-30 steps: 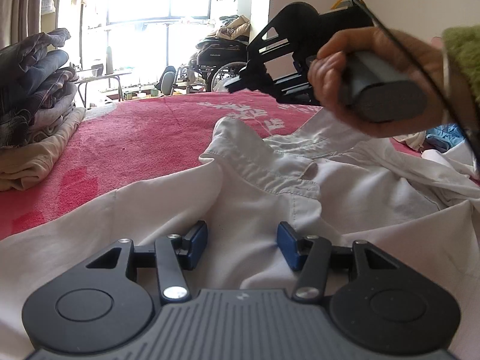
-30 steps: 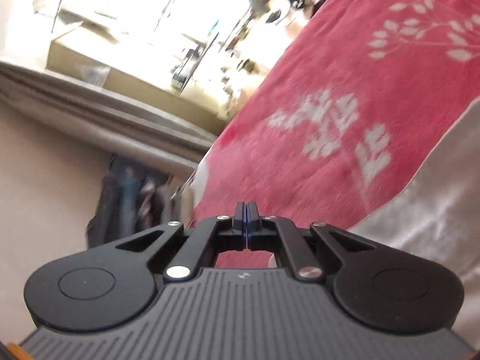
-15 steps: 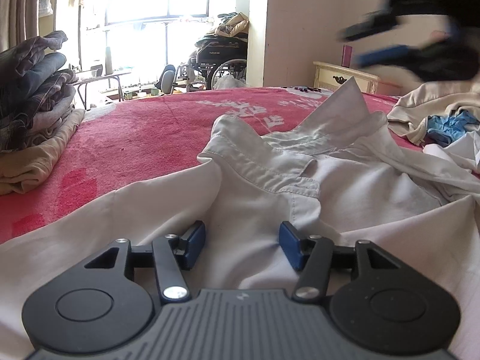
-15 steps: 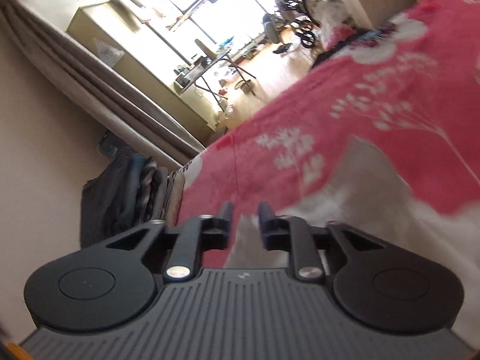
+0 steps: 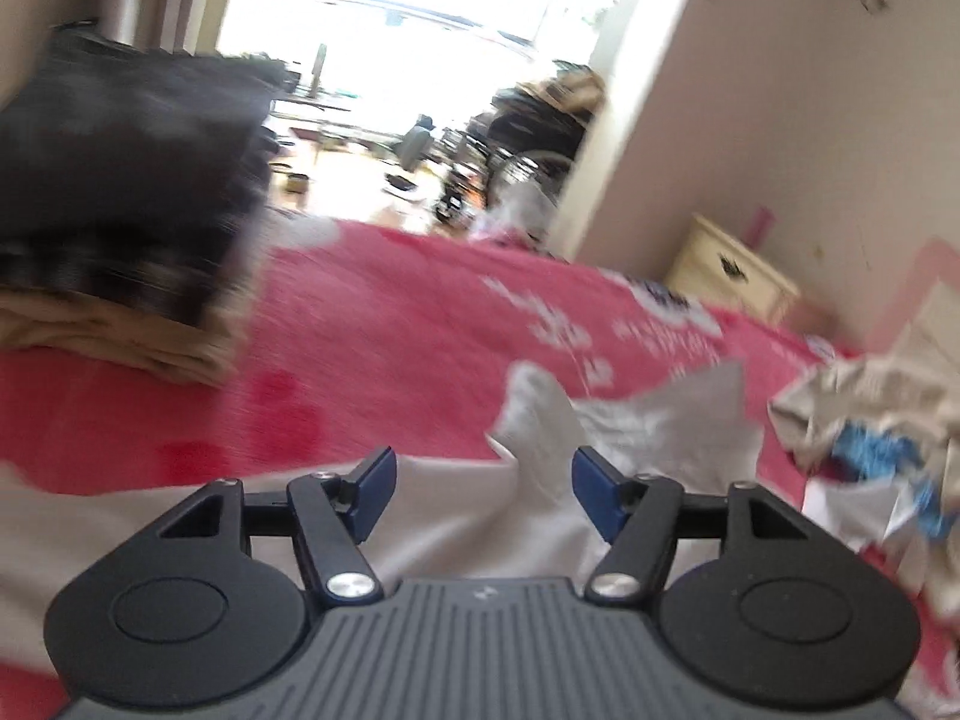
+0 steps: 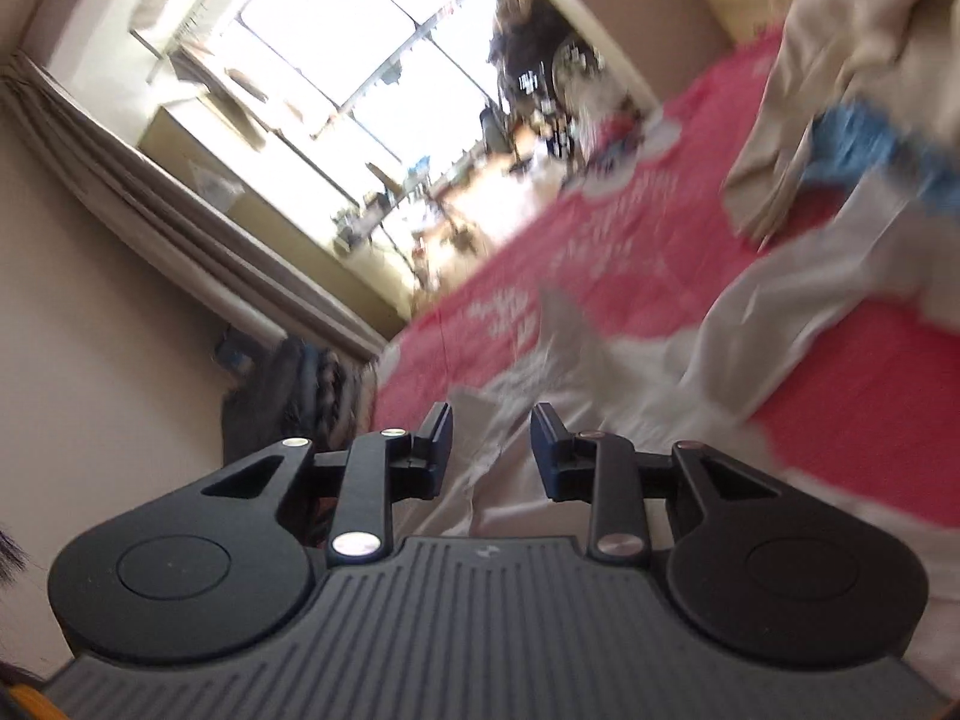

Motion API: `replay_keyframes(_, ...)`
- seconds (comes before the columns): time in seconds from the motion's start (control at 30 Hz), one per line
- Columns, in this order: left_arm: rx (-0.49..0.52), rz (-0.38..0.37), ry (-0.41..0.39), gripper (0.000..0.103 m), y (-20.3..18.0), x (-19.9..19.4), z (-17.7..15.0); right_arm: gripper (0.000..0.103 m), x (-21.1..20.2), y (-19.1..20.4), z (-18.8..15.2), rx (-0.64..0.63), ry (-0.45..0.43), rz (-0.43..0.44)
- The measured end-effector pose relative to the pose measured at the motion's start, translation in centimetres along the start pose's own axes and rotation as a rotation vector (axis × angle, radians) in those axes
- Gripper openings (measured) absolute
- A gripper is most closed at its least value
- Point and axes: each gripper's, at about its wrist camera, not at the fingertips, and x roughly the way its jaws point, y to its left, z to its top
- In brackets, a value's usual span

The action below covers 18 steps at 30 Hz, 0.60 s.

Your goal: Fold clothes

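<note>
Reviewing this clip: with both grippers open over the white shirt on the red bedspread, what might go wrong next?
Both views are motion-blurred, so a grab now may miss the intended edge of the white shirt.

The left gripper and the right gripper, whose jaws have just been opening, hold nothing; the shirt looks rumpled and may fold crooked.

The unfolded pile lies close and could get snagged.

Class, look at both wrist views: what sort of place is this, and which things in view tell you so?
Most likely a lived-in bedroom. A bed with a red floral blanket carries a white shirt and a stack of folded clothes; a cream bedside cabinet stands by the wall, and a large window has curtains.
</note>
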Motion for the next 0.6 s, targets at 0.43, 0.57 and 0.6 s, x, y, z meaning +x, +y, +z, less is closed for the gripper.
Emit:
replay_keyframes(0.43, 0.038, 0.118, 0.065, 0.074, 3.3, -6.7, -0.6, 0.048, 2.1, 1.6, 1.0, -0.119, 0.083, -0.029)
replay_keyframes(0.57, 0.144, 0.008, 0.088, 0.074, -0.1, -1.3, 0.7, 0.048, 11.4, 2.4, 1.0, -0.240, 0.156, -0.095)
replay_keyframes(0.6, 0.151, -0.021, 0.101, 0.075, -0.8, 0.6, 1.4, 0.048, 13.4, 2.3, 1.4, -0.260, 0.162, -0.107)
